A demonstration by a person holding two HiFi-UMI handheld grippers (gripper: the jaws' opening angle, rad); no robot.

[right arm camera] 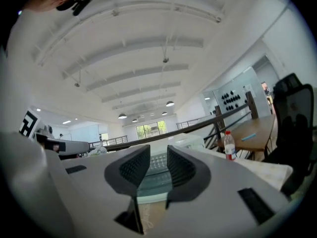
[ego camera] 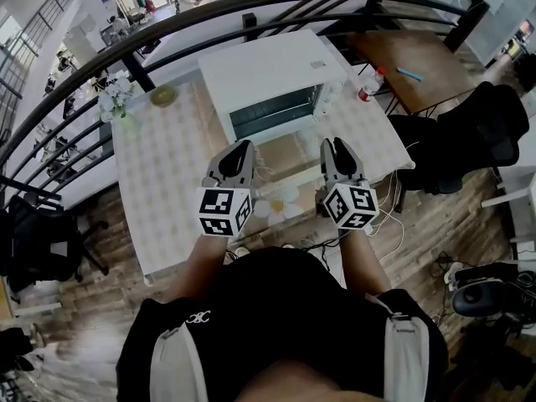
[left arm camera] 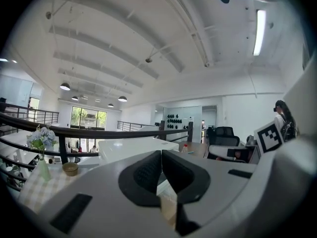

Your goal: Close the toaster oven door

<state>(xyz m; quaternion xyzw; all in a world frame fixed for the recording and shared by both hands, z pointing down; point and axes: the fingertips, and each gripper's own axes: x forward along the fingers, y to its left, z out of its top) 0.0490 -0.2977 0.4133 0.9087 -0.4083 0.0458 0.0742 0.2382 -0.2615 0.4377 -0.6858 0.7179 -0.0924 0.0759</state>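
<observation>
The white toaster oven [ego camera: 272, 78] stands at the far side of the checked table [ego camera: 167, 191], its front facing me. Its glass door [ego camera: 283, 156] hangs open, folded down flat toward me, and the rack inside shows. My left gripper [ego camera: 237, 151] hovers at the door's left front corner; in the left gripper view the left gripper [left arm camera: 161, 155] has its pads pressed together with nothing held. My right gripper [ego camera: 337, 147] is at the door's right front corner. In the right gripper view the right gripper [right arm camera: 158, 155] stands open, and the oven [right arm camera: 185, 142] shows through the gap.
A plastic bottle [ego camera: 369, 83] stands right of the oven. A flower vase [ego camera: 115, 99] and a small bowl [ego camera: 163, 95] sit at the table's far left. A dark railing [ego camera: 251, 15] runs behind. A black chair [ego camera: 477, 132] and a wooden desk [ego camera: 410, 69] are at right.
</observation>
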